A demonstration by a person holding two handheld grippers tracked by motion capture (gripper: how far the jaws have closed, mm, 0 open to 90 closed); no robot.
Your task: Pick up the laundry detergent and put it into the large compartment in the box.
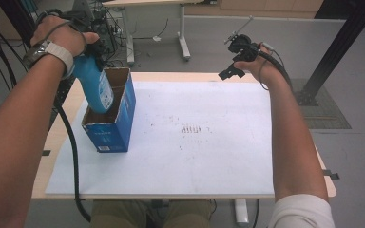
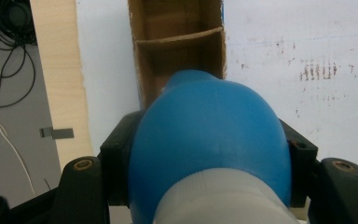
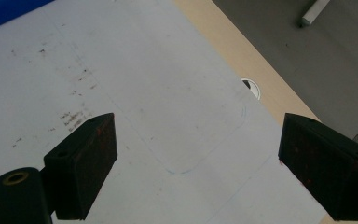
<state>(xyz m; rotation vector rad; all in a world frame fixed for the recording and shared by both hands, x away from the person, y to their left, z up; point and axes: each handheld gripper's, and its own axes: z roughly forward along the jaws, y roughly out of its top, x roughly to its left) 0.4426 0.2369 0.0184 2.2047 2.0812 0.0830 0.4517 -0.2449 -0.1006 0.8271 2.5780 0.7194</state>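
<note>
Here left claw (image 1: 92, 50) clenched on blue bottle (image 1: 92, 85), bottle's lower end inside cardboard box (image 1: 116, 126); right claw (image 3: 198, 163) released.

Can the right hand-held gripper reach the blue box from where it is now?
Probably yes: the right hand-held gripper is open and holds nothing, and bare white board lies between it and the blue box.

My left claw (image 2: 209, 186) grips a blue bottle (image 2: 209, 140) with a white cap end (image 2: 223, 198), black jaws pressing both its sides. Just beyond its far end stands an open cardboard box (image 2: 177, 51) with a divider inside, on the desk's white sheet (image 2: 307, 42).
</note>
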